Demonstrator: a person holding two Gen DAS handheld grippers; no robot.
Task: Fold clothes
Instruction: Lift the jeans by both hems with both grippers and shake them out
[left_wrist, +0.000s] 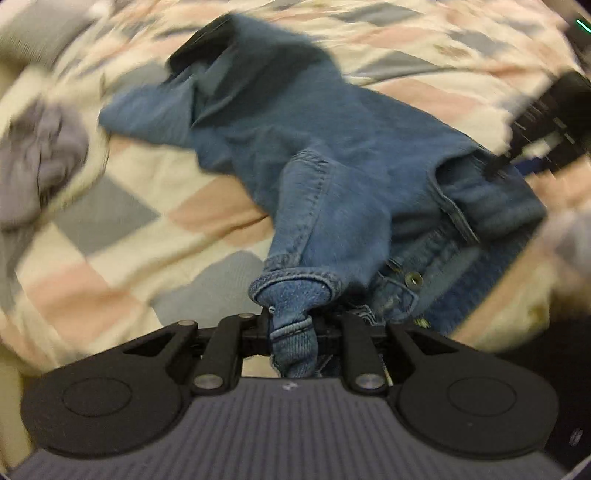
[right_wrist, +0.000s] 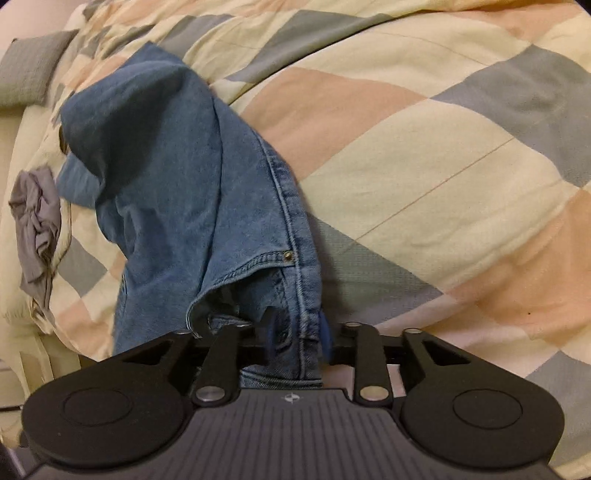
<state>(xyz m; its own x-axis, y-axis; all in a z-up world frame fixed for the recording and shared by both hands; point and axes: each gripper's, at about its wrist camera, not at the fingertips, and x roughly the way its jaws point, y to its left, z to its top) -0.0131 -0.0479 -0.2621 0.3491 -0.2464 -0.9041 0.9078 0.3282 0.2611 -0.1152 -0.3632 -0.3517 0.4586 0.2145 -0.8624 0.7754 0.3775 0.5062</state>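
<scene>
Blue denim jeans (left_wrist: 295, 129) lie spread across the checked quilt, legs running away from me. My left gripper (left_wrist: 291, 325) is shut on a bunched fold of the waistband next to the metal button (left_wrist: 413, 279). In the right wrist view the jeans (right_wrist: 166, 166) stretch up and left, and their side seam, with a rivet (right_wrist: 287, 254), runs down between the fingers of my right gripper (right_wrist: 297, 332). Those jaws stand apart with the denim loose between them. From the left wrist view the right gripper (left_wrist: 498, 166) shows, blurred, at the jeans' far waist corner.
The quilt (right_wrist: 443, 166) in cream, peach and grey squares covers the bed. A crumpled grey garment (right_wrist: 37, 221) lies left of the jeans, also the grey garment (left_wrist: 40, 162). A grey pillow (right_wrist: 29, 70) sits at the far left corner. The bed's edge drops off at the left.
</scene>
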